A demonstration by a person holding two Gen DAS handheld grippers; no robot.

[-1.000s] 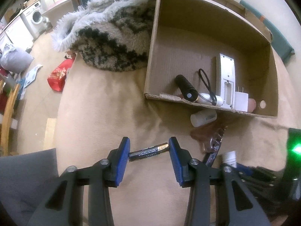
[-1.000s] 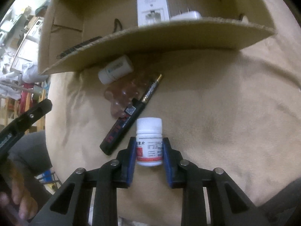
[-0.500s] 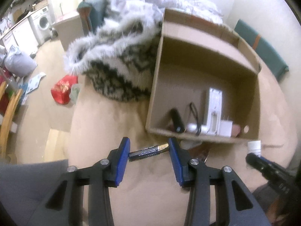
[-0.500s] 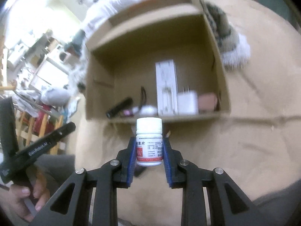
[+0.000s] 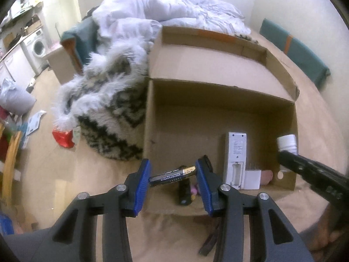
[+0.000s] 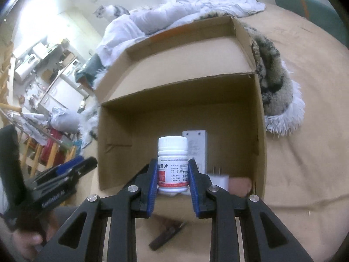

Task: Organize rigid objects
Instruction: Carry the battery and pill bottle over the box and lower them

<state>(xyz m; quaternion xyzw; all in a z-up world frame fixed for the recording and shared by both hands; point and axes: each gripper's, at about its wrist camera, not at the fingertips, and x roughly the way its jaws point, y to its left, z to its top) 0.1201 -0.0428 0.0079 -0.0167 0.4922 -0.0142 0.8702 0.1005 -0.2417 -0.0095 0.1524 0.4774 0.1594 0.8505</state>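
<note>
My left gripper (image 5: 173,174) is shut on a black and gold battery (image 5: 172,173), held crosswise above the near wall of an open cardboard box (image 5: 218,91). My right gripper (image 6: 173,174) is shut on a white pill bottle (image 6: 173,163) with a red label, upright over the box's (image 6: 181,100) near edge. That bottle (image 5: 286,143) and the right gripper's arm also show at the right of the left wrist view. Inside the box lie a white remote (image 5: 235,155), a white plug adapter (image 5: 252,179), a black flashlight (image 5: 185,191) and a pinkish object (image 5: 266,176).
The box sits on a tan bed cover (image 6: 305,163). A furry black and white blanket (image 5: 104,109) lies left of the box, a white duvet (image 5: 170,8) behind it. A dark marker (image 6: 166,235) lies on the cover below the grippers. A cat (image 6: 109,11) sits behind the duvet.
Both grippers have risen and moved forward from the bed cover to over the box's near edge, each still holding its object. The items left on the cover have dropped out of view.
</note>
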